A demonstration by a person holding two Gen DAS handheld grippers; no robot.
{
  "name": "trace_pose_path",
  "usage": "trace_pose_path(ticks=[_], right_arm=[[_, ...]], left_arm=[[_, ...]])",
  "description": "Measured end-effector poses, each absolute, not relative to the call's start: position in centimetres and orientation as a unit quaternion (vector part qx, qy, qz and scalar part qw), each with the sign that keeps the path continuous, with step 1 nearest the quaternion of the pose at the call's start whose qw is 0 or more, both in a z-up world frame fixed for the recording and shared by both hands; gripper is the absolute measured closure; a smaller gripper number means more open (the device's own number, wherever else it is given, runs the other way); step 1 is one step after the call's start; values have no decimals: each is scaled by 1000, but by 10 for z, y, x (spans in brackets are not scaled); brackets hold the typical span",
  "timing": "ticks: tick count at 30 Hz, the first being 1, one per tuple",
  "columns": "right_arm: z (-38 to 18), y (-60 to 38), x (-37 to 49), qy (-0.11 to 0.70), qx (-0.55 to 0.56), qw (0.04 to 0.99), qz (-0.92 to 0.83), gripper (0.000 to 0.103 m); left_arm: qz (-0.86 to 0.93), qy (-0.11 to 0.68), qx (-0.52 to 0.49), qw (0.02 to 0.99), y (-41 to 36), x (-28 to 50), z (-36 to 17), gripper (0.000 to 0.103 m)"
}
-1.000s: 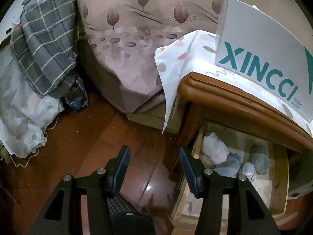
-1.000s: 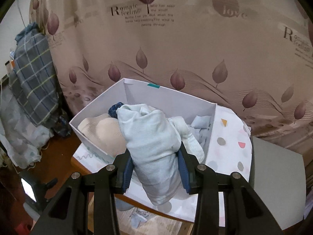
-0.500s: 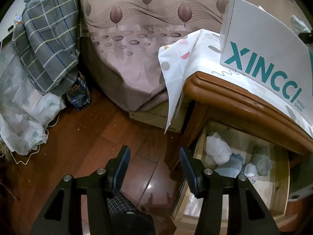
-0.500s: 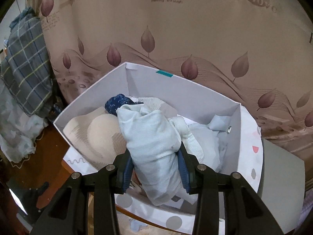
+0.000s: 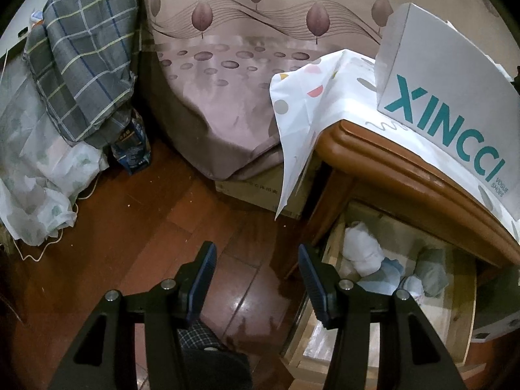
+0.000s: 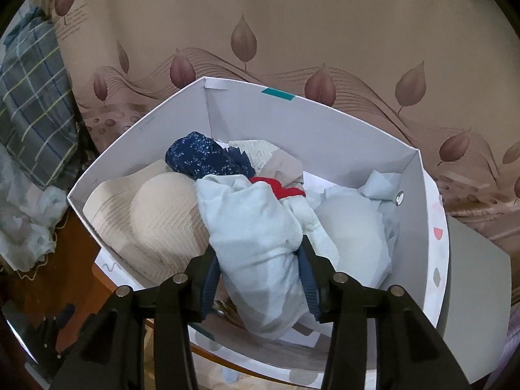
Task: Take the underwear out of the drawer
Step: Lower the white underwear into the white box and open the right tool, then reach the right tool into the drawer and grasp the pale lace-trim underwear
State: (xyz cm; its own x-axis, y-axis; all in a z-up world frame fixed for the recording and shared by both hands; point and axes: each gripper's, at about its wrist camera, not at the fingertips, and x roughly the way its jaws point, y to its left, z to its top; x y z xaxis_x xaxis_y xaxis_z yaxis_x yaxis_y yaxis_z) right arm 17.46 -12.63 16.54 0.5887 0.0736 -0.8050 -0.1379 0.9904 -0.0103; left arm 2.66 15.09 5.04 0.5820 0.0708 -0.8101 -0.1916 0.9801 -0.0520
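Right gripper: fingers pinching the rolled pale-blue underwear, held over the white box, apparently for dropping in.
Left gripper: fingers spread, empty, idle above the floor.
Drawer: open; remaining bundles, probably underwear, lie right of the left fingers.

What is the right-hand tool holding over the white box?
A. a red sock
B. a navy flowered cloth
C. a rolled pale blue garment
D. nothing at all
C: the right gripper has its fingers pressed on a rolled pale blue garment above the white box.
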Motion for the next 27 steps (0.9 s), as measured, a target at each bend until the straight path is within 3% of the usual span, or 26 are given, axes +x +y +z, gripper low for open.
trace_pose_path(ticks=[8,19,27], right_arm=[[177,-125,171,435,-37,898,52,45],[215,-122,121,396,-67,912,84,43],[204,-127,54,401,-92,902,131,43]], left_arm=[[73,454,-62,886,151,26,49,49],[72,456,-40,886,144,27,47,49],[86,461,-51,882,152,27,46,49]])
